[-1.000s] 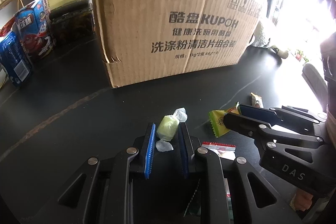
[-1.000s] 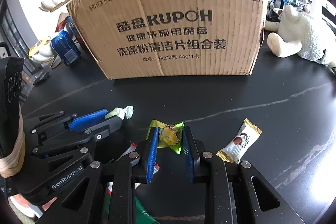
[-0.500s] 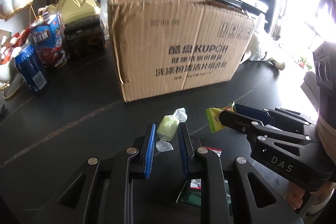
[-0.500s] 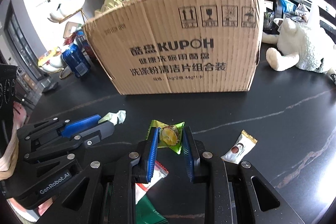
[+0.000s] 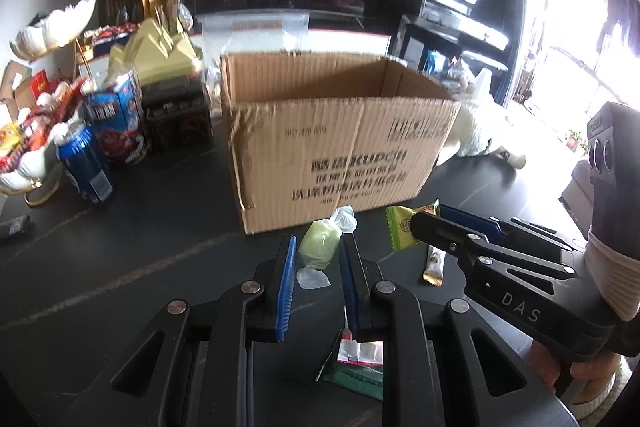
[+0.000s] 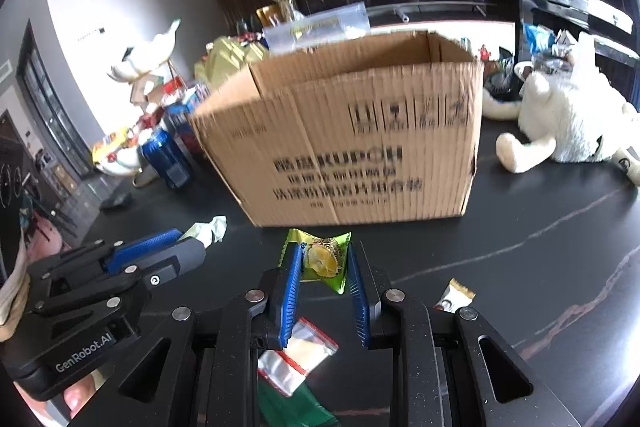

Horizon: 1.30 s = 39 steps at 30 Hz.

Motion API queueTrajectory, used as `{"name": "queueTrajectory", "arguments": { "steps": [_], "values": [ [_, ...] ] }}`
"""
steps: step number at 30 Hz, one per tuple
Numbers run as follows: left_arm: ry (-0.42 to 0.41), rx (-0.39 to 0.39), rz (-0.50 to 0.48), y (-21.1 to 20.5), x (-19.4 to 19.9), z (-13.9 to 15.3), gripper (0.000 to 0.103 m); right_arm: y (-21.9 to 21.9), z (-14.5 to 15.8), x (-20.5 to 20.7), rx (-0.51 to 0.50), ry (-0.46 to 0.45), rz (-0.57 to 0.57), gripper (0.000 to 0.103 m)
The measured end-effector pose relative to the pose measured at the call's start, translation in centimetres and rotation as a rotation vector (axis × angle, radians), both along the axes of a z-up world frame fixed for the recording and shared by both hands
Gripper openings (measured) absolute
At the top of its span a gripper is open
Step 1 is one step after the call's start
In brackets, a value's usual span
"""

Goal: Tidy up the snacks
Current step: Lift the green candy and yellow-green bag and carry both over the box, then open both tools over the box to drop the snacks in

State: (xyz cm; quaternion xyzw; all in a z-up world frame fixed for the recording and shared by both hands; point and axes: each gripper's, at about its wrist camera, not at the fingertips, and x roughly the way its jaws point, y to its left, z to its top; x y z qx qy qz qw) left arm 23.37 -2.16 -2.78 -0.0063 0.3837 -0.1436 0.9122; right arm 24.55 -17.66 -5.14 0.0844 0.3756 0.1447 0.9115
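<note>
Carrying a pale green candy (image 5: 320, 247) clamped in your left gripper (image 5: 318, 255) and a durian packet (image 6: 323, 259) in your right gripper (image 6: 322, 261), you are needing clearance over the open cardboard box (image 5: 340, 147) at twelve o'clock before releasing.

Left gripper (image 5: 318, 251) clamped green candy (image 5: 320, 246); right gripper (image 5: 424, 223) pinched yellow-green packet (image 5: 398, 229); open cardboard box (image 5: 340, 147) stood behind on black table (image 5: 120, 259).

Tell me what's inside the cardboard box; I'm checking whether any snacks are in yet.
Only the bare inner walls near the rim of the cardboard box show in either view. Its front wall hides the floor and anything lying on it, so I cannot tell.
</note>
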Motion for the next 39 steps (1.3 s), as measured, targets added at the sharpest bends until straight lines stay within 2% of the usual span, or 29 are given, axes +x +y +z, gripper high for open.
{"name": "queueTrajectory", "arguments": {
  "steps": [14,23,31,39],
  "values": [
    [-0.107,-0.016,0.005,0.3,-0.8,6.3,0.022,-0.2,6.6,-0.3,0.001,-0.116,-0.026,0.025],
    [-0.128,-0.021,0.004,0.0,1.0,9.4,0.022,-0.8,10.1,1.6,-0.014,-0.154,-0.053,0.025],
    [-0.109,-0.016,0.009,-0.3,3.9,10.7,0.022,-1.1,11.8,4.3,-0.033,-0.154,-0.060,0.025],
    [-0.059,-0.015,0.016,-0.8,7.8,9.9,0.022,-1.2,11.8,7.5,-0.039,-0.121,-0.058,0.025]
  ]
}}
